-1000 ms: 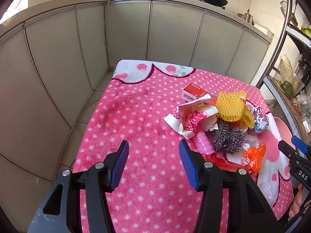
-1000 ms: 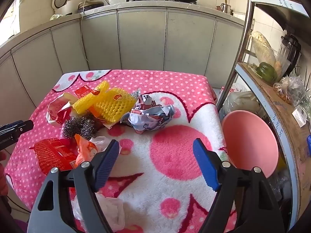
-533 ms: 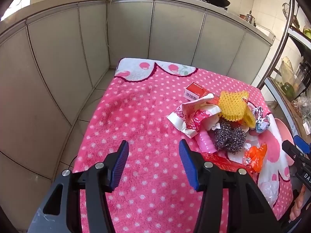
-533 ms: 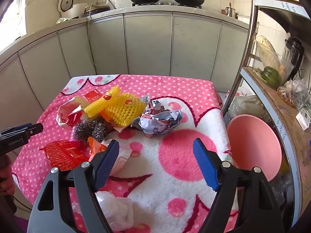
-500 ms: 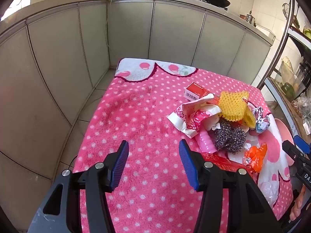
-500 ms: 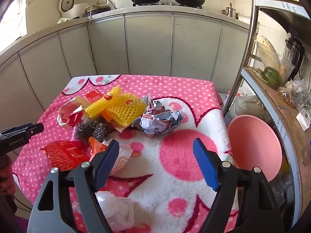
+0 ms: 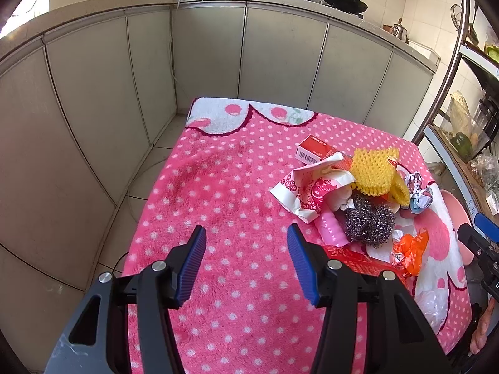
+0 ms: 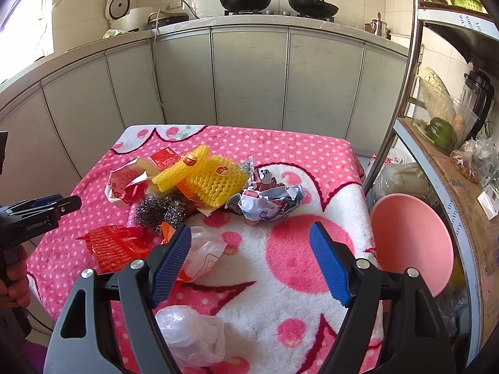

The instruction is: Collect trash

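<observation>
While both grippers hang above the pile, neither has anything in it: the right gripper (image 8: pixel 249 261) is spread wide over the white-and-pink part of the blanket (image 8: pixel 280 249), and the left gripper (image 7: pixel 246 261) sits about half spread over plain polka dots, nothing between its pads.

Going outward from the right one, a white plastic bag (image 8: pixel 202 249) is just beside its left pad, with the orange wrapper (image 8: pixel 167 230) and red packet (image 8: pixel 115 246) a bit further left. Beyond those are the steel scrubber (image 8: pixel 160 207), yellow foam net (image 8: pixel 215 176) and crumpled paper (image 8: pixel 268 201). A pink bowl (image 8: pixel 411 243) sits off the blanket's right edge, my guess for where the trash goes.

From the left gripper, all of it lies off to the right, so the right hand looks nearer. I'd go for the bag first.
</observation>
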A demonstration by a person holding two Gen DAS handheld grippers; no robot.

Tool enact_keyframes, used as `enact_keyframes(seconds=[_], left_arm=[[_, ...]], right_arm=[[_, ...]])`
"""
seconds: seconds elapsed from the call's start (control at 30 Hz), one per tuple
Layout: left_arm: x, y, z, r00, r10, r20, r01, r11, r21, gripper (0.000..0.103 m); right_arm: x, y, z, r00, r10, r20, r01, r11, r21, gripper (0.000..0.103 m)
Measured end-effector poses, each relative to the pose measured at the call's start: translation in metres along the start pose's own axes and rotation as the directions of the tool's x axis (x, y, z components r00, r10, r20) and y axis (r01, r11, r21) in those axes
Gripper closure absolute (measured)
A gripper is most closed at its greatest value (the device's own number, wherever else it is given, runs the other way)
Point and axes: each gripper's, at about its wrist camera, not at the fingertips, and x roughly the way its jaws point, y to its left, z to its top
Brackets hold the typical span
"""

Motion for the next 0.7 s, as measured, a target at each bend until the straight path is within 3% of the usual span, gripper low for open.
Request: enact_keyframes(seconds=[0.7], left_arm=[[-0.004, -0.001, -0.001, 1.000, -0.020, 0.002, 0.020, 1.000, 0.016, 0.044]], right_arm=[[-0.006, -0.018, -0.006, 1.000, 0.007, -0.024, -0.005, 0.998, 0.063, 0.024]])
